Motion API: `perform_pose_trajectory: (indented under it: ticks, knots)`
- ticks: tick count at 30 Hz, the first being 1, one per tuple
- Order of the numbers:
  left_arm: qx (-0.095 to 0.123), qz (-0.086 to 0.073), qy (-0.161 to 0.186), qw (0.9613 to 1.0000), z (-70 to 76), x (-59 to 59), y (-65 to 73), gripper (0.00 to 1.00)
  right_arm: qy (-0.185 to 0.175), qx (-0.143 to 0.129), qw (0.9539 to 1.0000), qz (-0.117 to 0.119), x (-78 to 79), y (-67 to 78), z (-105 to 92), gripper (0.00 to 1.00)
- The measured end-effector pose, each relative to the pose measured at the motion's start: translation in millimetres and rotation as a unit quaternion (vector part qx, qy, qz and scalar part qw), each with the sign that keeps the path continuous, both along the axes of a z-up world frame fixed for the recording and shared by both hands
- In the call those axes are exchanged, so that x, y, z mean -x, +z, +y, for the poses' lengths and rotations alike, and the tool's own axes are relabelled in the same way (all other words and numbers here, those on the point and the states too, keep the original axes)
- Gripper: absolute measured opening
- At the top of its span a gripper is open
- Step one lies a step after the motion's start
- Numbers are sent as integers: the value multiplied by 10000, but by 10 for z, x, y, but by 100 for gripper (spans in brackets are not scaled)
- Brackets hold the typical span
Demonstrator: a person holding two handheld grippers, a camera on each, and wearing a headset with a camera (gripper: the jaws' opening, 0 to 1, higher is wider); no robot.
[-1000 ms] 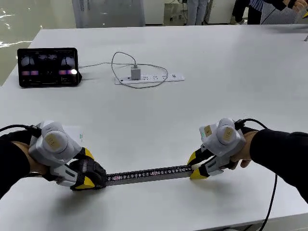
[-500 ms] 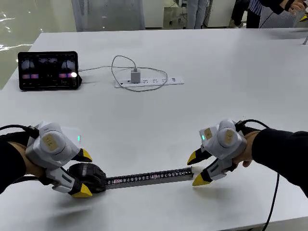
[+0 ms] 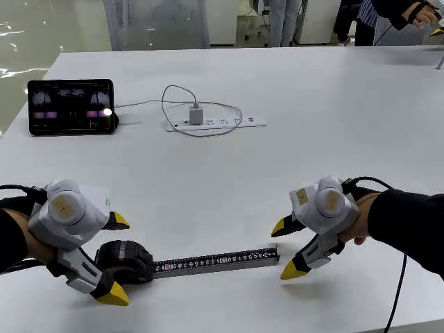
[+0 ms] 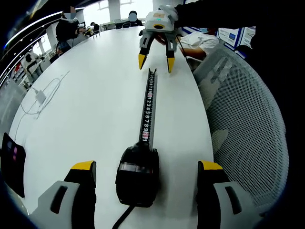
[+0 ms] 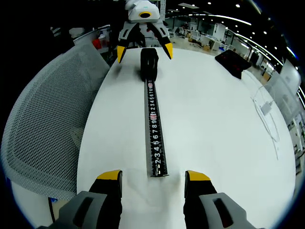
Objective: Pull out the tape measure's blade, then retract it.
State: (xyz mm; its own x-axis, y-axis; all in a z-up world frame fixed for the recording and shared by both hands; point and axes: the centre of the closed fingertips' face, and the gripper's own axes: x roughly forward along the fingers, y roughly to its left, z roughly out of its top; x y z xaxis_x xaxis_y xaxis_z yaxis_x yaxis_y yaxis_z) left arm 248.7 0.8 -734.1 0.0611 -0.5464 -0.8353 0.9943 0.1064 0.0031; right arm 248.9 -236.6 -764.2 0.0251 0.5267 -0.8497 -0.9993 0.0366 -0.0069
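White table (image 3: 312, 104), tape measure (image 3: 125, 260) lying extended, tablet (image 3: 71, 106), power strip (image 3: 216, 121)

Looks out from the left gripper (image 4: 147, 167), yellow-tipped jaws spread wide, at a black tape measure (image 4: 138, 175) lying between them on the white table (image 4: 95, 95), touched by neither. Shows its blade (image 4: 148, 105) drawn out flat toward the right gripper (image 4: 156, 62), jaws likewise parted, ending just short of the tips.

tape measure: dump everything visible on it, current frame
The tape measure has a chunky black case, plastic or rubber by its look, resting on the white table. Its blade is pulled out, dark with pale numerals and a few red marks, lying straight and flat on the tabletop. The case sits between the left gripper's open jaws, and the blade tip lies at the mouth of the right gripper's open jaws. Neither gripper touches it.
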Motion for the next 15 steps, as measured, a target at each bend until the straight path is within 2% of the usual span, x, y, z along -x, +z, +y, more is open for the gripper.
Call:
perform_pose_trajectory:
  ticks: [2,3,5,8,12,14,15]
  knots:
    - [26,63,37,10000,2,13,-5,90,-11,-14,10000,6,2,11,3,51]
    - [70,168,112,9998,-7,37,-1,93,-40,-9,10000,7,-1,15,2,53]
    - [180,245,198,9993,-32,61,26,99,-80,-31,10000,10,-4,20,6,57]
    - [348,335,370,9981,-57,57,71,99,-131,-26,9999,1,-11,13,-8,62]
    - [444,261,519,9973,-52,31,104,99,-368,-133,9992,73,-16,4,-9,73]
    - [474,286,714,9959,-26,8,108,99,-608,-323,9976,92,-46,20,10,79]
    - [548,301,895,9940,-18,-17,110,99,-771,-436,9960,116,-64,35,22,84]
